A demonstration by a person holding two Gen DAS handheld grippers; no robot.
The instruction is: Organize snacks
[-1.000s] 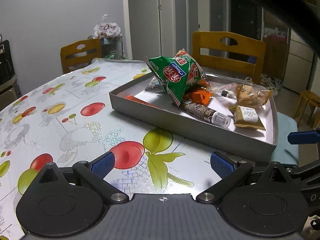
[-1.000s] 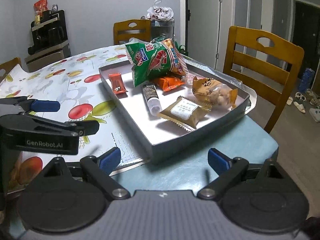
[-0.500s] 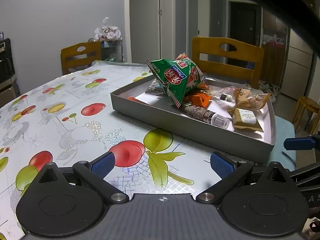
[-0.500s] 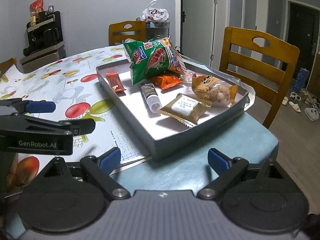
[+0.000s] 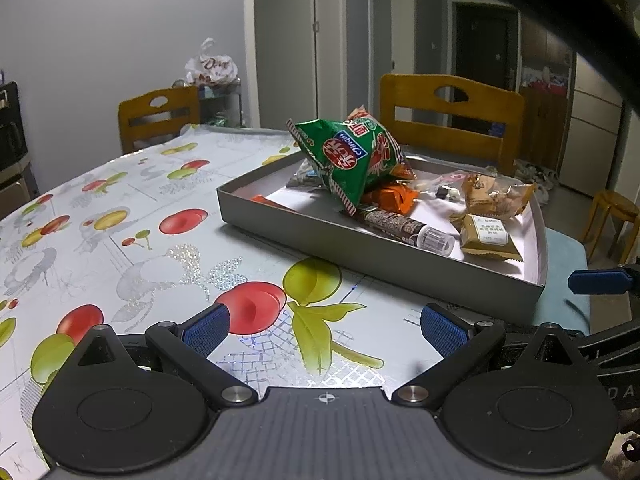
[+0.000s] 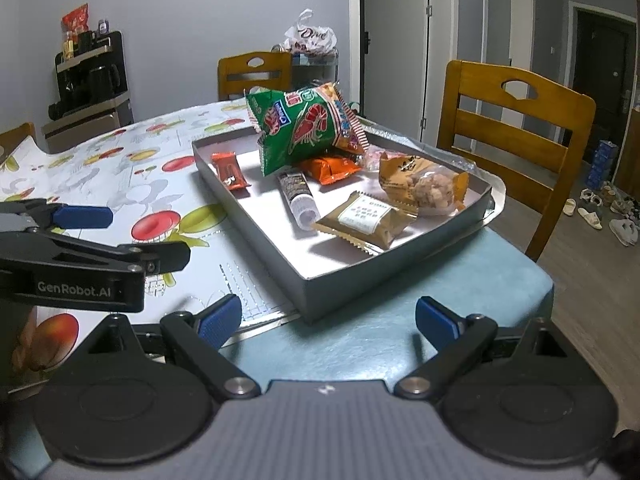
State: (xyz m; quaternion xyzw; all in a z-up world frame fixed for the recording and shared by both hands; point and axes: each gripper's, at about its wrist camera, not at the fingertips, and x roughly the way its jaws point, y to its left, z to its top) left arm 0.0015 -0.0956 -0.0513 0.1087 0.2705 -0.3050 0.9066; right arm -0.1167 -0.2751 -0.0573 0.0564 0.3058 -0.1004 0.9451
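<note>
A grey shallow box [image 6: 340, 276] [image 5: 360, 240] sits at the table's corner and holds several snacks. A green shrimp-chip bag [image 6: 300, 128] [image 5: 348, 156] leans at its far end over an orange packet [image 6: 334, 168]. A small orange bar [image 6: 229, 170], a dark tube with a clear cap [image 6: 298, 194] [image 5: 404, 226], a tan square packet [image 6: 368, 220] [image 5: 488, 236] and a clear bag of nuts [image 6: 424, 186] [image 5: 496, 196] lie inside. My left gripper [image 5: 324, 326] is open over the tablecloth, short of the box. My right gripper [image 6: 328, 316] is open at the box's near corner, empty.
The table wears a fruit-print cloth [image 5: 120, 220] over a teal cover [image 6: 400, 340]. Wooden chairs [image 6: 516, 128] [image 6: 254, 74] stand on the far sides. A rack with a white bag [image 6: 310, 38] and a black appliance shelf [image 6: 88, 76] are behind. Shoes lie on the floor at right.
Both grippers have drawn back slightly and tilted up, so the box sits a little farther off. Nothing was taken hold of and the snacks have not moved.
</note>
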